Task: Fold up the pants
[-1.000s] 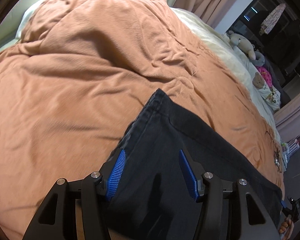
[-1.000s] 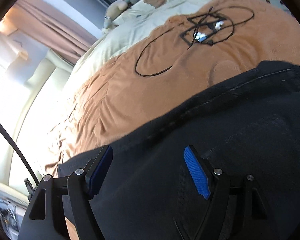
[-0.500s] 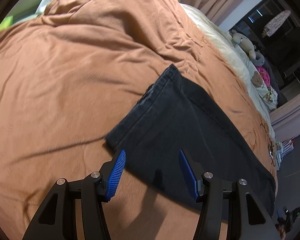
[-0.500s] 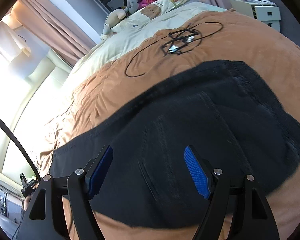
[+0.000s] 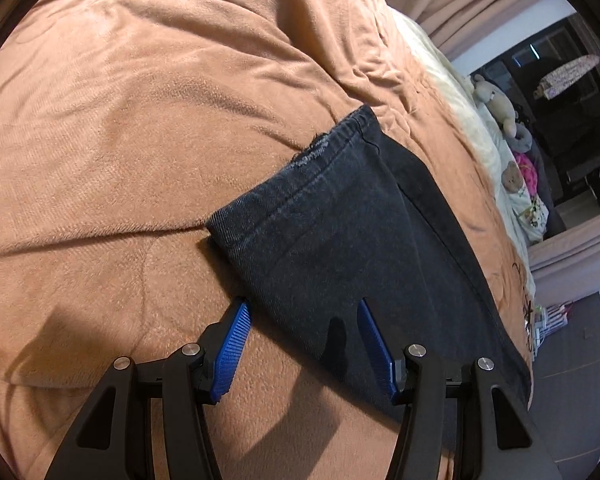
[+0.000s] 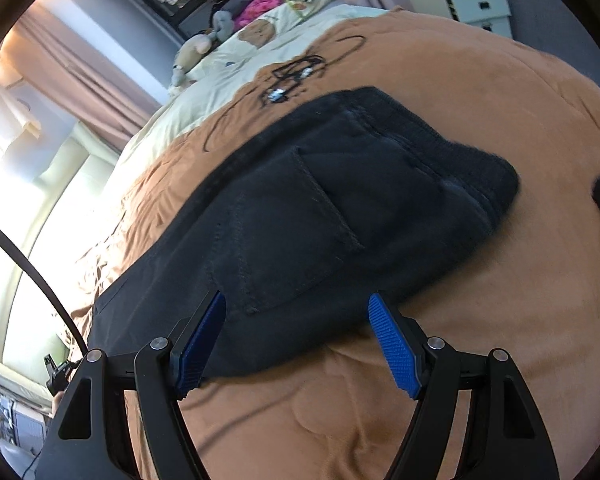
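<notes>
As we view both wrists:
Left gripper: jaws apart, empty; we see the pants hem ahead.
Right gripper: jaws wide, empty; waistband ahead.
Blanket: beneath pants.

Each camera sits behind its own jaws, tilted down, close above the bed. The left view faces the hem end of the pants; the right faces the waist end. Both share the pants and the blanket.

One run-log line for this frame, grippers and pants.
left gripper: open, empty, over hem end | right gripper: open, empty, near waistband | pants: flat on orange blanket
</notes>
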